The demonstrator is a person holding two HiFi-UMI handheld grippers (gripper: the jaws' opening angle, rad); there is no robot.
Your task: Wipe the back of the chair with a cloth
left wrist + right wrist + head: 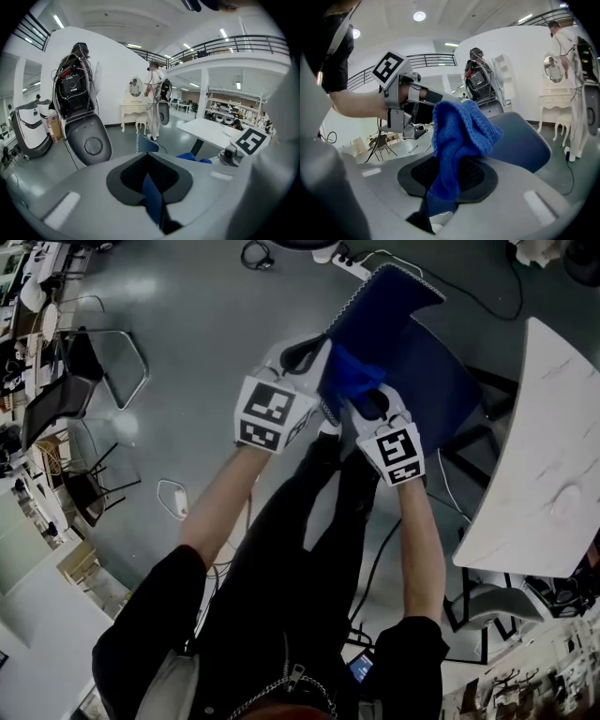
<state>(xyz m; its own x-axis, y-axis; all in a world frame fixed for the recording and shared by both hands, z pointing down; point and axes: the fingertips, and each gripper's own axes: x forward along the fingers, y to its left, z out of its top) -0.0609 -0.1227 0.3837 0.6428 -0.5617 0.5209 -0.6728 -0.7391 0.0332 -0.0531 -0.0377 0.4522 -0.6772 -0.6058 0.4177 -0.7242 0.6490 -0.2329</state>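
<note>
The chair's dark blue back (382,304) stands tilted in front of me, its seat (448,381) to the right. My left gripper (319,376) is at the back's left edge; in the left gripper view its jaws (152,197) are shut on a thin dark blue panel, the chair back (146,143) seen edge-on. My right gripper (364,401) is shut on a bright blue knitted cloth (352,379), which lies against the back's lower part. The cloth (457,136) bunches above the right gripper (440,199), beside the chair back (522,140). The left gripper (401,101) shows beyond it.
A white table (548,456) stands close on the right, over the chair's black legs (478,442). A power strip with cables (349,263) lies on the grey floor behind the chair. Metal-framed chairs (89,381) stand at the left. A person (153,101) stands at a white dressing table far off.
</note>
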